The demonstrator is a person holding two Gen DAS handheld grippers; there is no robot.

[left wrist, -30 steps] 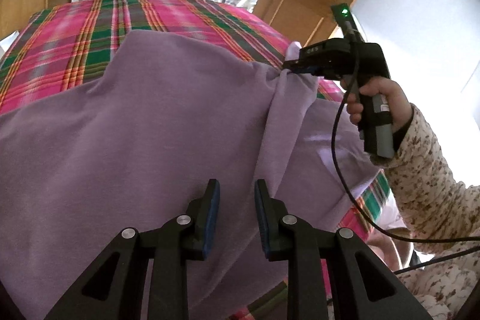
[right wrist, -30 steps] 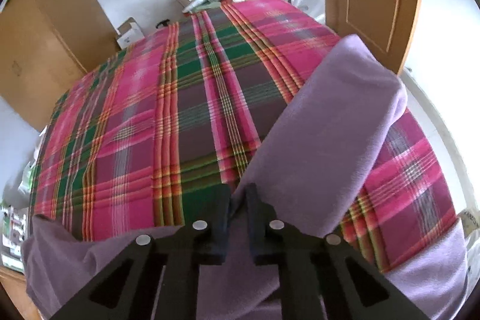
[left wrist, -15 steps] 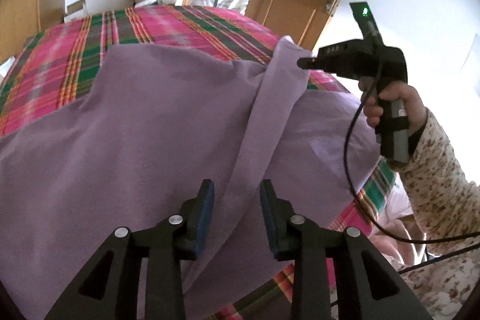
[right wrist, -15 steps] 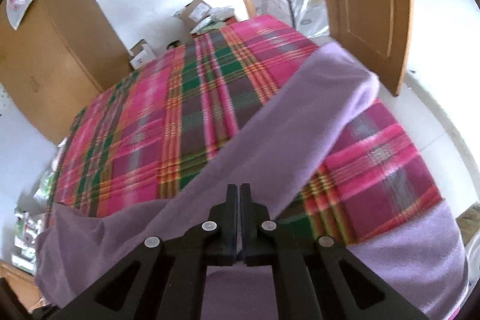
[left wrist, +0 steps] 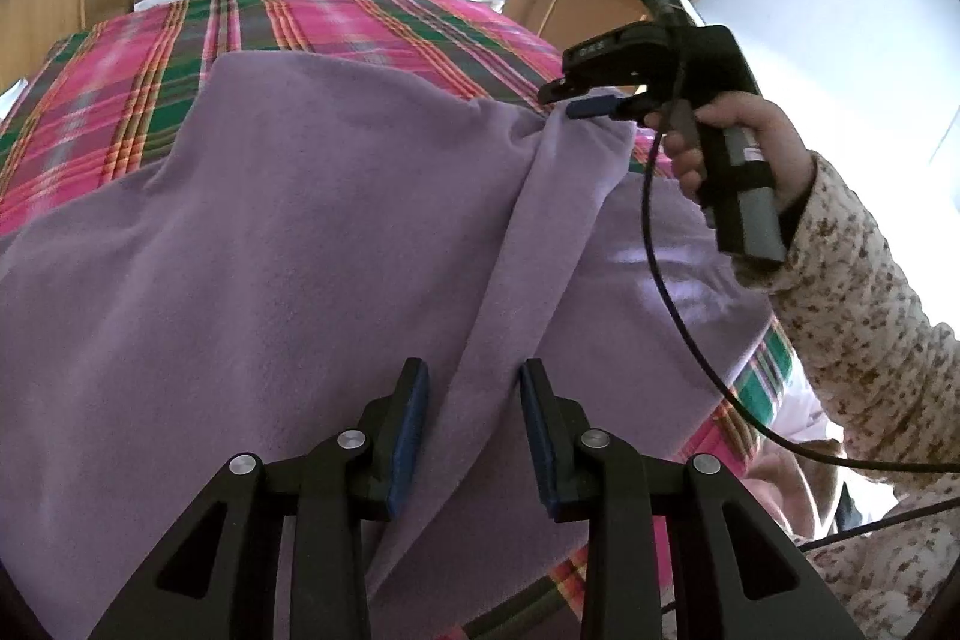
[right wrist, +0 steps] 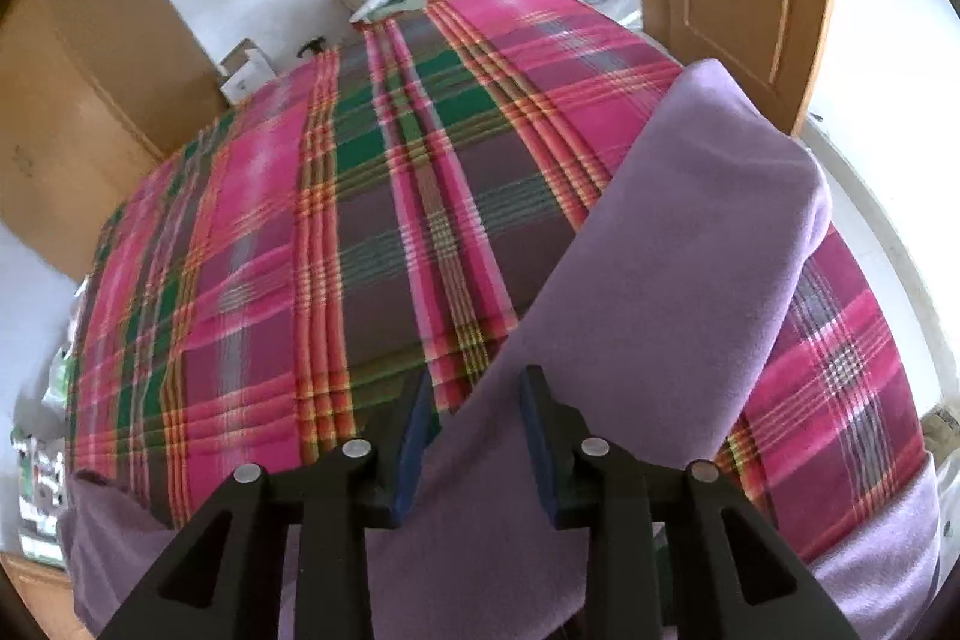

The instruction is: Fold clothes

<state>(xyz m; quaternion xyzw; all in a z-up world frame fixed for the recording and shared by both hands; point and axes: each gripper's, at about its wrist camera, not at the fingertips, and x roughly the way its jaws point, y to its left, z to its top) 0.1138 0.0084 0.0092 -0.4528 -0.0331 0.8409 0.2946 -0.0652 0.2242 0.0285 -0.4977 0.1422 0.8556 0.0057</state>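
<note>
Your left tongs (left wrist: 474,430) and right tongs (right wrist: 474,430) both stand apart, a ridge of the purple fleece garment (left wrist: 270,244) running between each without being gripped, spread on the plaid bed (right wrist: 360,220). Withdrawing carelessly could snag and undo that fold.

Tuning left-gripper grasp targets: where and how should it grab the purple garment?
Take the raised fold ridge of the purple garment that runs between the open left gripper fingers. Come along the ridge from the near edge: flat cloth elsewhere offers no pinch. The right gripper looks open too.
</note>
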